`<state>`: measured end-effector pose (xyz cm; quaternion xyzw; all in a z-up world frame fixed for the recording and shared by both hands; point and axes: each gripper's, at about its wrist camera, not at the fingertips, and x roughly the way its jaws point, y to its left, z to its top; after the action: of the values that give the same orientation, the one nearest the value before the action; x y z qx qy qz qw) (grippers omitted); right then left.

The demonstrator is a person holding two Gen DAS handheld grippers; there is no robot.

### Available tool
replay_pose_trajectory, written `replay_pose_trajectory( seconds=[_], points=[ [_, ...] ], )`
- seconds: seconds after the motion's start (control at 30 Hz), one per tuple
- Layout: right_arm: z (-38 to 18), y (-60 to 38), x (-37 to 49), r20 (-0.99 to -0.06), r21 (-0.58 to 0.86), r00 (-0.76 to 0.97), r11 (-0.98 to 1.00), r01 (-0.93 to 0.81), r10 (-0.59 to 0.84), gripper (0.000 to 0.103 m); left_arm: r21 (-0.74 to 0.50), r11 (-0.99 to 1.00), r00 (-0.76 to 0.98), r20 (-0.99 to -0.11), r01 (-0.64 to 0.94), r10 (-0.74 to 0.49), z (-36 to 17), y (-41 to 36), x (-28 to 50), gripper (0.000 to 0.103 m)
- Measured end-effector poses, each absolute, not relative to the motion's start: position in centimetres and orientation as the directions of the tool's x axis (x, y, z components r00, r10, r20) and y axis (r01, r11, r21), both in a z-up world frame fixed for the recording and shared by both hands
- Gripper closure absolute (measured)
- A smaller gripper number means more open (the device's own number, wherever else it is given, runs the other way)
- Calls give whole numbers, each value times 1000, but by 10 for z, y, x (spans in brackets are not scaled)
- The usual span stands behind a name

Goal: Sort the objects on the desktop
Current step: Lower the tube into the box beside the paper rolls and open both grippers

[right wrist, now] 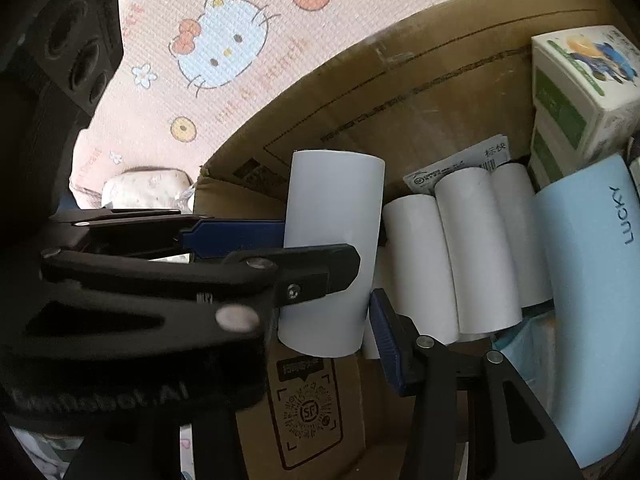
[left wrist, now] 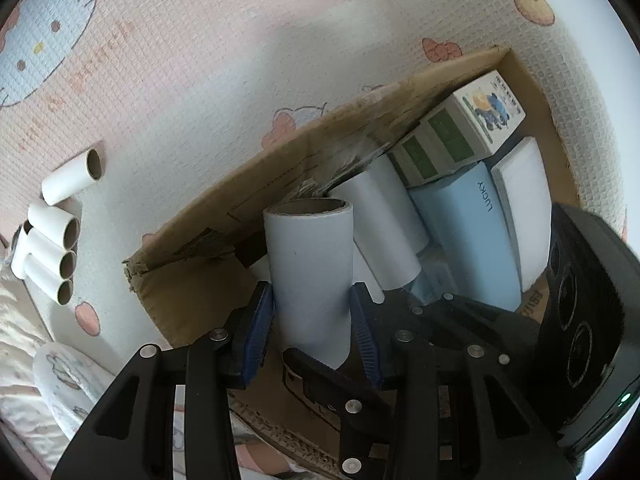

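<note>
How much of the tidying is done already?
Some is done: white rolls, small cartons and a blue pack already lie in the cardboard box. Right now the left gripper holds one paper tube over the box. Four more tubes wait outside on the mat.

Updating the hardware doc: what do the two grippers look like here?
Both match: left gripper and right gripper have black angular linkage arms with silver rivets and ribbed dark-blue finger pads. The left one's black housing carries round recesses, a green LED and partly legible white lettering. No cables or sleeves visible.
</note>
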<state>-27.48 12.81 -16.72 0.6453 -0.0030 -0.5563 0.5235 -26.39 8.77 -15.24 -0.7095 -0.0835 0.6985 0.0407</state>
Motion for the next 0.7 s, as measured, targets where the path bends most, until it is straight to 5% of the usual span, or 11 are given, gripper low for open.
replay_pose_trajectory(
  seconds=[0.4, 0.6, 0.7],
  points=[
    [-177, 121, -282, -736, 667, 417, -468, 579, -534, 59, -133, -990, 87, -987, 39, 136, -159, 102, -263, 60],
    [-181, 114, -283, -755, 648, 419, -476, 594, -504, 59, -128, -991, 62, -990, 31, 130, -157, 98, -259, 88],
    [-179, 111, -286, -753, 653, 426, -491, 577, -501, 59, -146, -989, 31, -989, 34, 147, -151, 94, -257, 89]
  ],
)
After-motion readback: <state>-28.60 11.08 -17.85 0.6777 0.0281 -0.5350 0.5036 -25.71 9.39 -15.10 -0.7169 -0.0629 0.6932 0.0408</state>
